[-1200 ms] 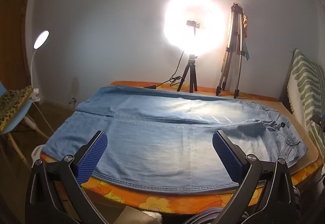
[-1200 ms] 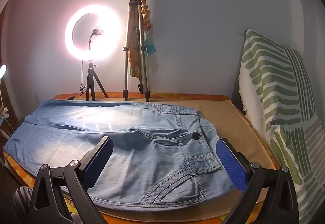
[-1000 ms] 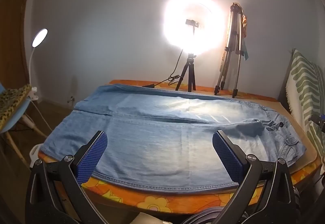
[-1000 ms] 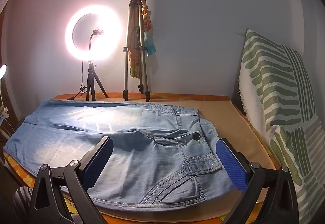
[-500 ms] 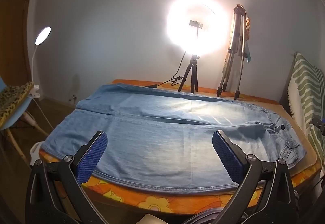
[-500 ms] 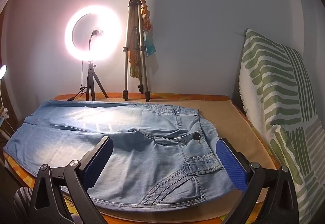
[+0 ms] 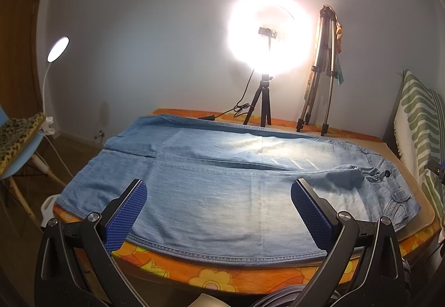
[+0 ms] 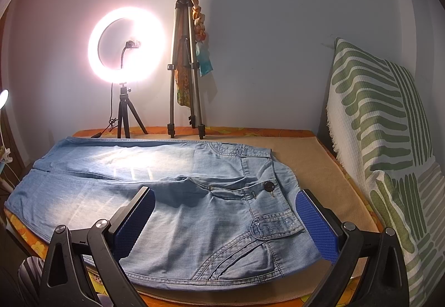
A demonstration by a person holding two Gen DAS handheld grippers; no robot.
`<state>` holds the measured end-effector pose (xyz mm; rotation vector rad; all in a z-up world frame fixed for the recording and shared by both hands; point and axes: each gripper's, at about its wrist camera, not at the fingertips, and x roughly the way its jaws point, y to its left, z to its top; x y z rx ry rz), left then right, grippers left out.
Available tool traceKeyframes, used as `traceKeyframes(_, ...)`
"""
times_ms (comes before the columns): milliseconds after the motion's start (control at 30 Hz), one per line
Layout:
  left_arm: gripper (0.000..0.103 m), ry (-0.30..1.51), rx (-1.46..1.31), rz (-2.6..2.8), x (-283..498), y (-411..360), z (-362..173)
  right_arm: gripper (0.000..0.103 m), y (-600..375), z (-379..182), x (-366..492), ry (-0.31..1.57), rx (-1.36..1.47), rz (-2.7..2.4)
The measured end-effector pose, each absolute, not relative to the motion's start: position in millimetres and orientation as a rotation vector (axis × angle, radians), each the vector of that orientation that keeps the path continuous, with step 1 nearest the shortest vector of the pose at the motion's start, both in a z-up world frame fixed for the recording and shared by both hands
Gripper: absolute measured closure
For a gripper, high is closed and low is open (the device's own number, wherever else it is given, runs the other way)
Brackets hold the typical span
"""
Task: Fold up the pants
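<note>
The jeans (image 7: 236, 190) lie spread flat across the bench (image 7: 222, 276), legs to the left, waist to the right, the two legs side by side with a seam line running between them. The bench wears an orange flowered cloth, and a tan mat (image 8: 311, 162) shows under the waist end. In the right wrist view the waistband, a dark button (image 8: 269, 186) and a front pocket (image 8: 275, 229) are plain to see; the near hem runs close to the bench's front edge.

The left gripper (image 7: 218, 212) hangs in front of the near leg, jaws wide apart and holding nothing — its blue pads (image 7: 126, 216) frame the middle of the leg. The right gripper (image 8: 226, 223) hangs in front of the waist end, jaws likewise spread and empty, one pad over the thigh and the other just past the waistband. Whether either pad touches the denim cannot be told.

At the back of the bench stand a lit ring light (image 8: 126, 48) on a small tripod and, just beside it, a taller folded tripod (image 8: 185, 70) with cloth hung on it. A green-and-white patterned throw (image 8: 383, 145) leans at the right. Off to the left — a small lamp (image 7: 57, 49) and a chair (image 7: 19, 145).
</note>
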<state>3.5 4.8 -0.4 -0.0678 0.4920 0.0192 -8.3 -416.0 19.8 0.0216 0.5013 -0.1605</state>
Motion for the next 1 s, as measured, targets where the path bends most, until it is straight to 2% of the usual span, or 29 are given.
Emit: traceKeyframes(1000,0.0,0.484,-0.064,0.018,1.3,4.7,-1.6,0.001,-415.7,19.4,-8.6,0.501,0.024,-0.16)
